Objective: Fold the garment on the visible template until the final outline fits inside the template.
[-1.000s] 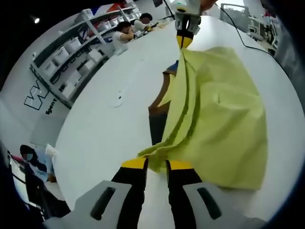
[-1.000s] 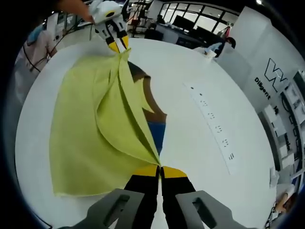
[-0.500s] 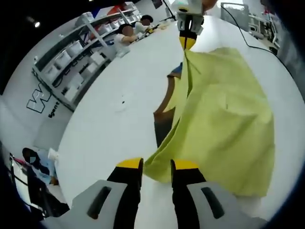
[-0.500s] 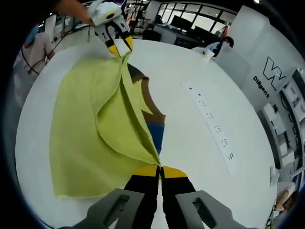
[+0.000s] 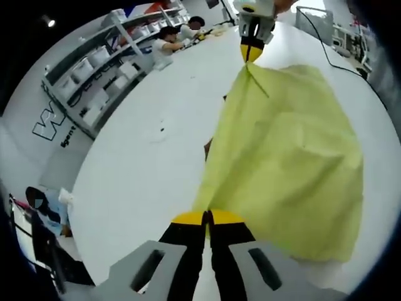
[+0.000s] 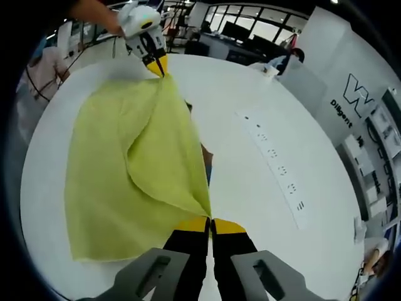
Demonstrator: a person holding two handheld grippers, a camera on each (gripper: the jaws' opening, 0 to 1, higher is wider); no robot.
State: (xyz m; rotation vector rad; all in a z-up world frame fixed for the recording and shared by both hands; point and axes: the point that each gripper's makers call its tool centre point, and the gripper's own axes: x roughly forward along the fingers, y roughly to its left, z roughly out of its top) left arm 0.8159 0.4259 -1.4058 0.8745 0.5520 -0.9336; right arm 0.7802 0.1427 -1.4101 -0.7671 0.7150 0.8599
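Left gripper view, yellow garment [image 5: 288, 157] edge pinched between closed jaws

The yellow garment [image 6: 135, 169] covered nearly all of the template [image 6: 206, 164]; only a dark sliver showed beside its edge, shape unreadable.

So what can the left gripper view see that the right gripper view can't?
Left gripper view: shelving with white bins along the wall, and a black cable trailing over the table's far edge.

Right gripper view: a white strip with small dark markings lying on the table, and a row of windows at the back.

Both: the yellow-green garment spread on the white table, pinched at opposite ends by the left claw and the right claw, both closed on the cloth.
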